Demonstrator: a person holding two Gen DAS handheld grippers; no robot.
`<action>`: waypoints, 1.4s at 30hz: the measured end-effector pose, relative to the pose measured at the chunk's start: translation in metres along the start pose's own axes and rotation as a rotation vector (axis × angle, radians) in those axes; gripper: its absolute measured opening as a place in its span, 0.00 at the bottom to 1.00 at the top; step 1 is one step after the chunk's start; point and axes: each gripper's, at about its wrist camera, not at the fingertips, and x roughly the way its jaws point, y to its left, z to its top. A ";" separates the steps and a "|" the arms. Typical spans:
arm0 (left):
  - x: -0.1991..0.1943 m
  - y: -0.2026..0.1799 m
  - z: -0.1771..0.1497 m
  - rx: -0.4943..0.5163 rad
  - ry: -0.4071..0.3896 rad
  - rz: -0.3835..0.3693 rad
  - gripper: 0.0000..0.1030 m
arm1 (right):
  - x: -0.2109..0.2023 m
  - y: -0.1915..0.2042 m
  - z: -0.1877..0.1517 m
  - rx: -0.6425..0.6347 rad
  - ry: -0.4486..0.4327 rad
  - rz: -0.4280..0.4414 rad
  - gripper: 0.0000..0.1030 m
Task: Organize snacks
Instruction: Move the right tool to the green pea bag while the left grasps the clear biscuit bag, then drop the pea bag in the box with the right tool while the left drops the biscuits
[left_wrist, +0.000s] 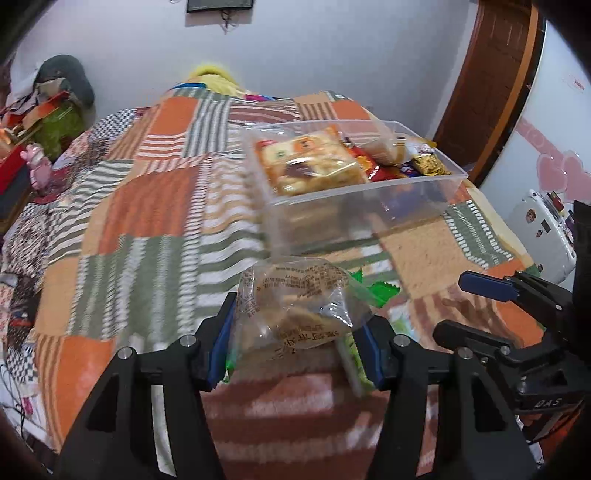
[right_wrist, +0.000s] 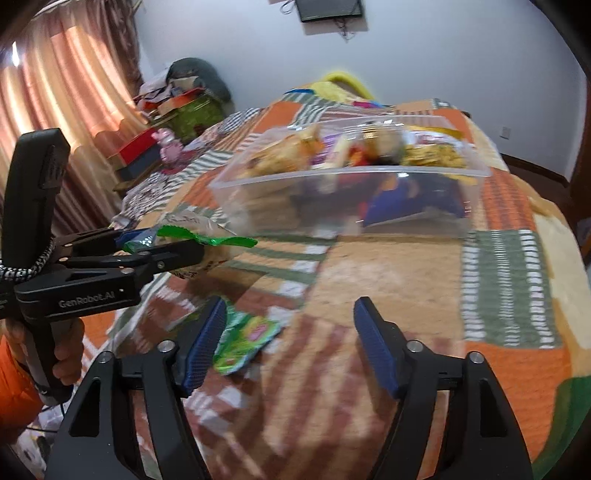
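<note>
Left gripper (left_wrist: 295, 332): jaws clamped on a clear crinkly snack packet with printed text (left_wrist: 295, 302), centre-low in frame, just short of the bin
Right gripper (right_wrist: 290, 343): jaws spread wide, nothing between them
Green snack wrapper (right_wrist: 245, 339): flat on the patchwork blanket (right_wrist: 406, 266), beside right gripper's left jaw
Clear plastic bin of snacks (right_wrist: 351, 192): upper centre, open blanket before it

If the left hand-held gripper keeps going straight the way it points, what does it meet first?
Most likely the near wall of the clear plastic box. The left hand-held gripper is shut on a clear snack bag and points at that wall, below the rim. Depth is unclear; the bag would touch first.
</note>
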 end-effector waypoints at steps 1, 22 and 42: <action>-0.004 0.004 -0.004 -0.004 -0.002 0.006 0.56 | 0.003 0.005 -0.001 -0.007 0.006 0.005 0.71; -0.023 0.017 -0.017 -0.057 -0.033 -0.028 0.56 | 0.035 0.012 -0.004 0.052 0.063 0.001 0.22; -0.002 -0.042 0.108 0.020 -0.207 -0.082 0.56 | -0.027 -0.041 0.083 0.040 -0.220 -0.152 0.22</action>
